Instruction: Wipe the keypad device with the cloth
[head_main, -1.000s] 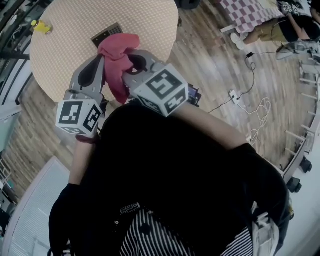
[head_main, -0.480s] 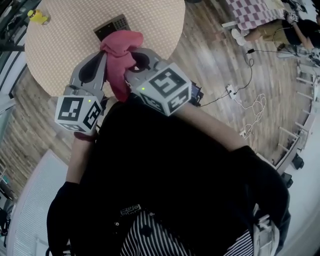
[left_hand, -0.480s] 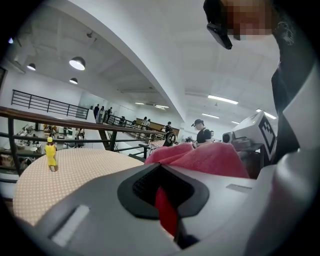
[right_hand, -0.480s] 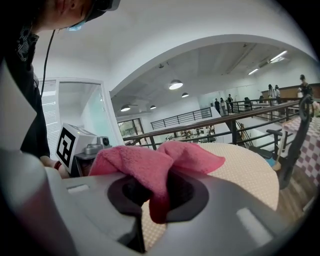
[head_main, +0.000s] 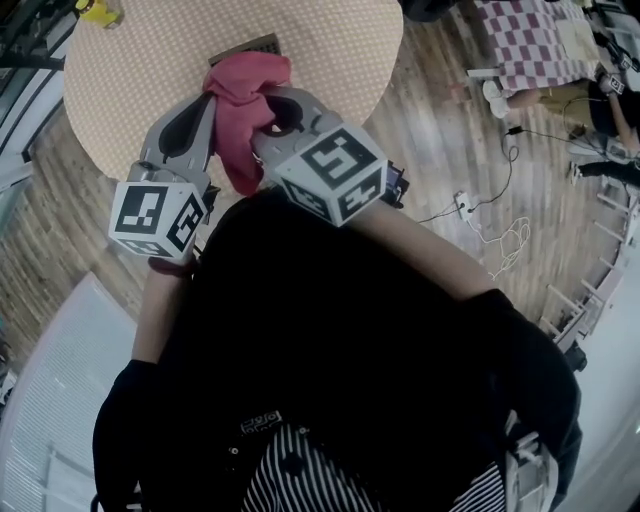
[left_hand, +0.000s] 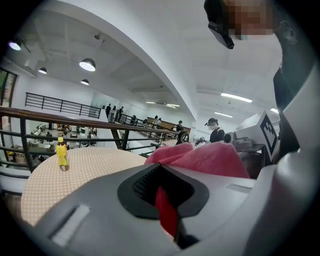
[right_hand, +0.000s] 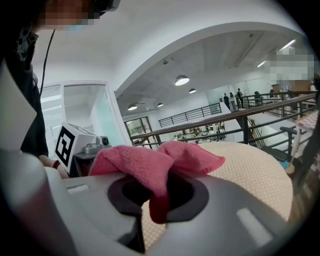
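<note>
Left gripper (head_main: 203, 112) and right gripper (head_main: 270, 118) both clamp tight on the pink cloth (head_main: 240, 90), with the keypad device (head_main: 248, 47) peeking out beyond on the round table (head_main: 140, 70).

Counted in view:
- One pink cloth (head_main: 245, 85).
- One keypad device (head_main: 250, 47), mostly hidden behind the cloth.
- One round table (head_main: 150, 70).
- One yellow bottle (left_hand: 61, 154).
- Two grippers: left gripper (head_main: 207, 105) and right gripper (head_main: 272, 108).
- One checkered mat (head_main: 520, 30) on the floor.
- One white power strip (head_main: 463, 200).
</note>
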